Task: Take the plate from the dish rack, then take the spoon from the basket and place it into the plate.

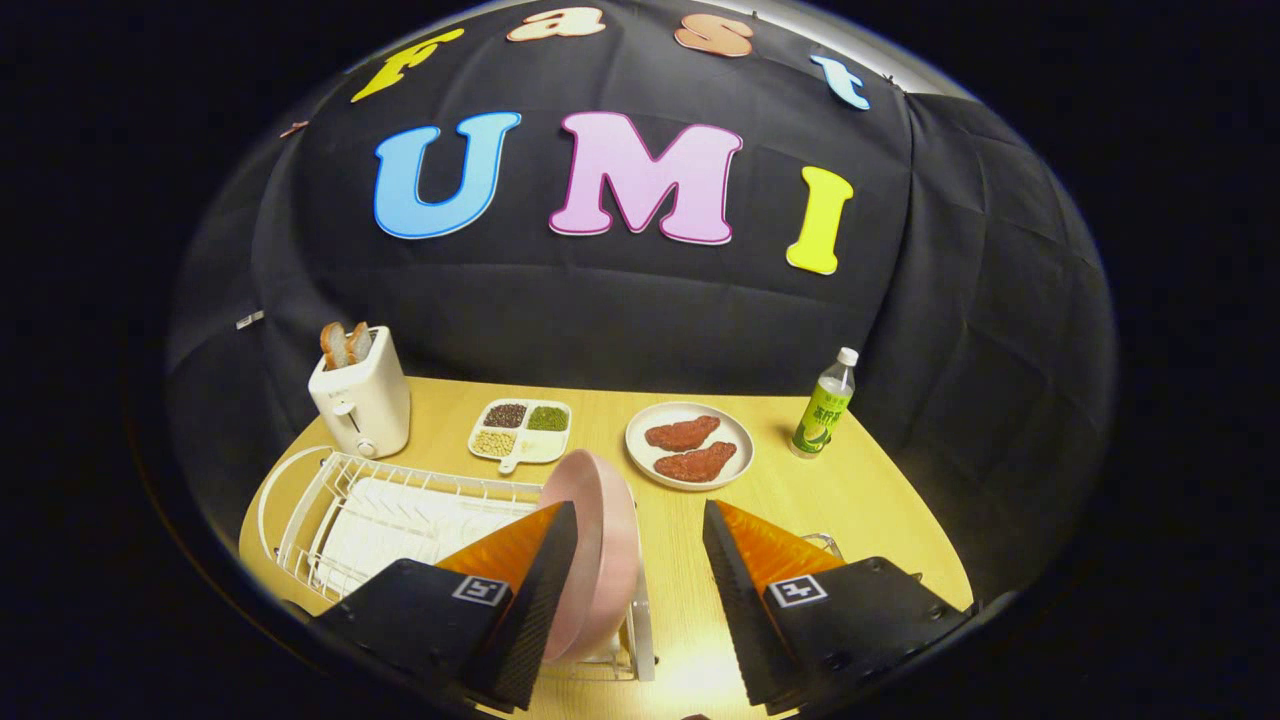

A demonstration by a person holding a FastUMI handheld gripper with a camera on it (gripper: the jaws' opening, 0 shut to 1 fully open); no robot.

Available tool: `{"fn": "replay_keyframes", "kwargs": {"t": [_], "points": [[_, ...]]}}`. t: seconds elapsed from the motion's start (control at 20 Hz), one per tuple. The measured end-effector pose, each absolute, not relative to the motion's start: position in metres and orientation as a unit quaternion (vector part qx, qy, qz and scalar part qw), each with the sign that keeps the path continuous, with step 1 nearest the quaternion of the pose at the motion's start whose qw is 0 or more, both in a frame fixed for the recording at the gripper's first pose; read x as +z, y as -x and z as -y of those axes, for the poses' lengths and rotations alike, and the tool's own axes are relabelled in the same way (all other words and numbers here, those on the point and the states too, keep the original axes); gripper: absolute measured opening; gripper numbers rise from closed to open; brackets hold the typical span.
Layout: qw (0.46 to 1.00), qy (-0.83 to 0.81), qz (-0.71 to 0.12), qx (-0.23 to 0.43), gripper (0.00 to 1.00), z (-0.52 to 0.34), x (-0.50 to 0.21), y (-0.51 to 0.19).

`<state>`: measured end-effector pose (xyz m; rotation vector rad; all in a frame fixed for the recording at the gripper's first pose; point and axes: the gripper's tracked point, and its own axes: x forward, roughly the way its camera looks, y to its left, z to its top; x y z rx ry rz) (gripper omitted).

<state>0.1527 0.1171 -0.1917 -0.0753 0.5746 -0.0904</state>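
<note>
The gripper point(640, 560) is held low over the near edge of the table, its two fingers spread wide apart and pinching nothing. Each finger has an orange flank, a black textured pad and a square marker on its base.

The pink plate point(600, 550) stands on edge in the right end of the white wire dish rack point(370, 510). It sits in the gap between the fingers, hard against the left finger point(535, 590); contact cannot be confirmed. The right finger point(735, 590) is clear of it. A wire rim, possibly the basket point(825, 542), shows just beyond the right finger; its contents are hidden.

The work surface is a light wooden table point(860, 490). At far left stands a white toaster point(362, 400) with bread slices in its slots. Right of it lies a divided tray point(522, 432) holding beans or grains. Further right is a white plate point(690, 445) with two reddish-brown pieces of food, then a green-labelled bottle point(825, 405) with a white cap. Black cloth closes the booth behind the table.
</note>
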Motion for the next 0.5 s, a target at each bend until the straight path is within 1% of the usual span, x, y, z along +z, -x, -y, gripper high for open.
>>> {"fn": "replay_keyframes", "kwargs": {"t": [0.1, 0.15, 0.2, 0.25, 0.3, 0.4, 0.5], "points": [[0.950, 0.034, -0.306, -0.048, 0.68, -0.121, -0.208, -0.151], [0.947, 0.030, -0.315, -0.047, 0.61, -0.125, -0.214, -0.151], [0.945, 0.027, -0.324, -0.046, 0.58, -0.128, -0.220, -0.152], [0.942, 0.021, -0.333, -0.042, 0.50, -0.133, -0.224, -0.151], [0.938, 0.015, -0.345, -0.042, 0.45, -0.139, -0.228, -0.149], [0.933, 0.007, -0.355, -0.057, 0.32, -0.139, -0.230, -0.151], [0.931, 0.014, -0.357, -0.071, 0.28, -0.143, -0.226, -0.148]]}}
